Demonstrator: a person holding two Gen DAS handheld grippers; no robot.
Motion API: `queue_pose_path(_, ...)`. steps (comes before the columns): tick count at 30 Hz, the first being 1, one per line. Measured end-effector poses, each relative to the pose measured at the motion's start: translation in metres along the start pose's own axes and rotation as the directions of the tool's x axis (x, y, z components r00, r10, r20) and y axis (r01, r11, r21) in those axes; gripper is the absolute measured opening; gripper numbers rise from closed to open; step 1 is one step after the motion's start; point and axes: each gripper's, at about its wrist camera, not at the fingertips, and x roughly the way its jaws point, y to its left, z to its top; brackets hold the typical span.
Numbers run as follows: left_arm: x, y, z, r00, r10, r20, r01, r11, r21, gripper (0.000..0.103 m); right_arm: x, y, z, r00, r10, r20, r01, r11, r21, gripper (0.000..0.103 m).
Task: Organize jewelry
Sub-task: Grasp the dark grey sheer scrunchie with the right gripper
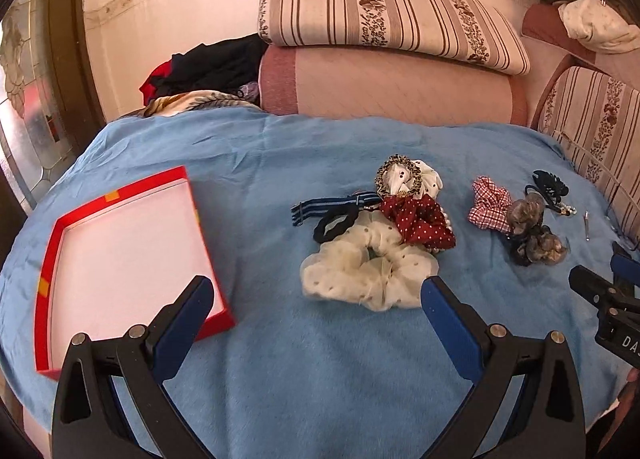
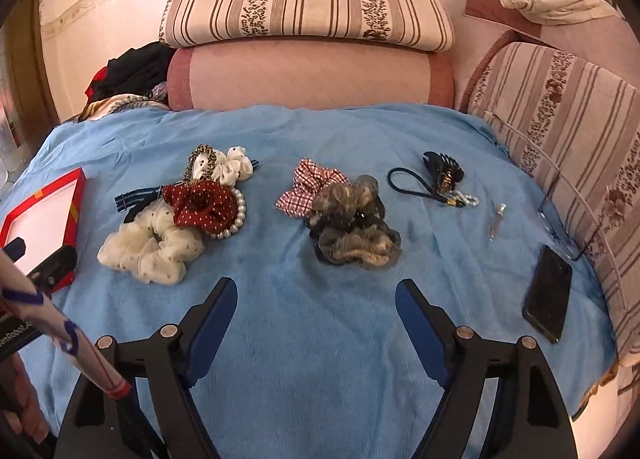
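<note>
A red-rimmed white tray lies empty at the left of the blue blanket. A cream scrunchie, a red dotted scrunchie, a leopard-trimmed one and dark bands lie heaped mid-bed, with a pearl bracelet beside them. A checked scrunchie and grey-brown hair pieces lie further right, then a claw clip and a black cord. My left gripper is open and empty just before the cream scrunchie. My right gripper is open and empty before the hair pieces.
A black phone and a small vial lie at the right. Striped cushions and a pink bolster stand behind the bed. Dark clothes are piled at the back left.
</note>
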Motion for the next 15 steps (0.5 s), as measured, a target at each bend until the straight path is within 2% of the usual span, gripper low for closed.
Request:
queue_pose_path(5, 0.016, -0.006, 0.001, 1.000, 0.000, -0.011, 0.000, 1.000, 0.017, 0.103, 0.023, -0.002, 0.008, 1.000, 0.000, -0.028, 0.000, 1.000, -0.001, 0.078)
queue_pose_path(7, 0.022, -0.006, 0.000, 1.000, 0.000, -0.021, 0.000, 1.000, 0.021, 0.103, 0.033, -0.003, 0.011, 0.999, -0.007, -0.040, 0.007, 1.000, -0.008, 0.072)
queue_pose_path(9, 0.028, -0.005, -0.002, 1.000, 0.003, -0.026, -0.003, 1.000, 0.023, 0.103, 0.042, -0.008, 0.015, 0.998, -0.004, -0.055, 0.003, 1.000, -0.004, 0.061)
queue_pose_path(11, 0.034, -0.002, -0.003, 0.999, -0.011, -0.031, 0.011, 1.000, 0.025, 0.103, 0.049, -0.022, 0.018, 0.996, 0.045, -0.074, -0.041, 0.998, 0.051, 0.051)
queue_pose_path(15, 0.046, 0.001, -0.003, 0.998, -0.048, -0.044, 0.049, 0.999, 0.024, 0.103, 0.065, -0.056, 0.025, 0.989, 0.109, -0.099, -0.090, 0.979, 0.184, 0.043)
